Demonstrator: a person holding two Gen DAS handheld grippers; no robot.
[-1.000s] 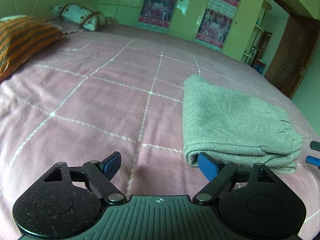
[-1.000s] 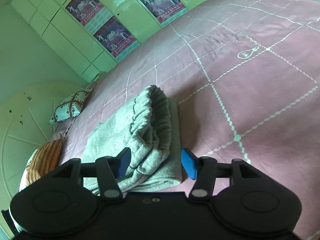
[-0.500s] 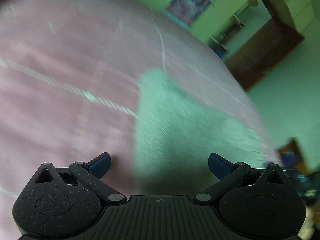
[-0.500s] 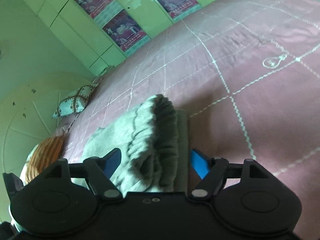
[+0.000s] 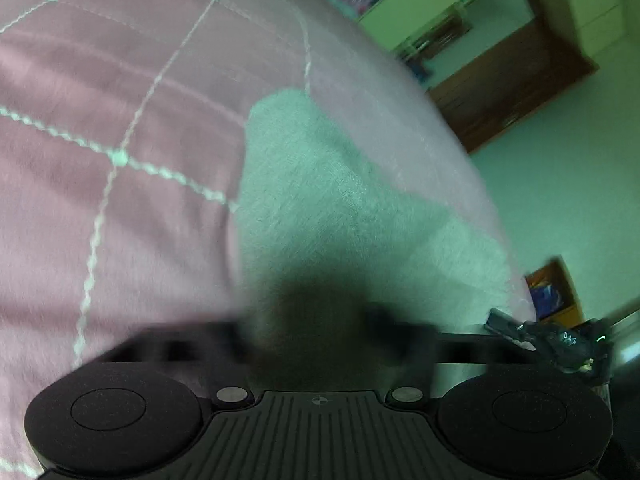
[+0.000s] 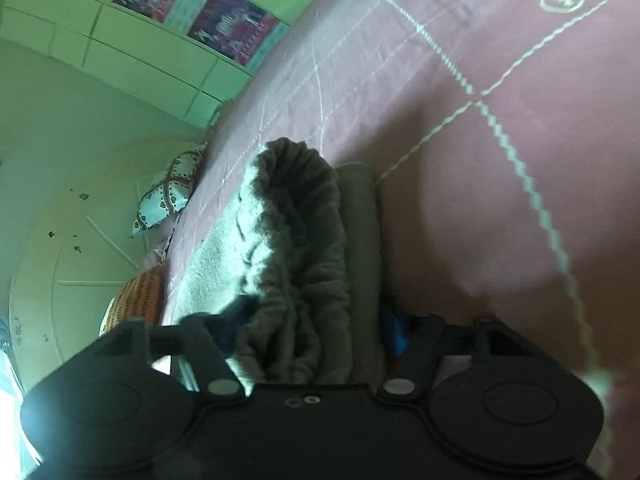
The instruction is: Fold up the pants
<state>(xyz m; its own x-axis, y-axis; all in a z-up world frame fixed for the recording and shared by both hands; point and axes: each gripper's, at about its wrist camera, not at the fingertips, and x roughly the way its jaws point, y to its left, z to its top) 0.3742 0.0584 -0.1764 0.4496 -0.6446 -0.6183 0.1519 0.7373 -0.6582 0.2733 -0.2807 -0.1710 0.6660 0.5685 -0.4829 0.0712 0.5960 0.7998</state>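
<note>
My left camera sits just behind my left claw (image 5: 316,332), low over the bed (image 5: 120,80), tilted, and looks along the fingers across the folded pants (image 5: 320,184) toward a brown door (image 5: 508,84) and green wall. It is very near the cloth, and the near part is blurred. My right camera rides behind my right claw (image 6: 312,324), also close down on the pants (image 6: 296,240), but faces the other way along them, toward the pillows (image 6: 164,196) and the wardrobe posters (image 6: 228,28). Both views share the pants and the pink quilted bed (image 6: 520,140) around them. At the left view's right edge I see part of my right claw (image 5: 560,340).
</note>
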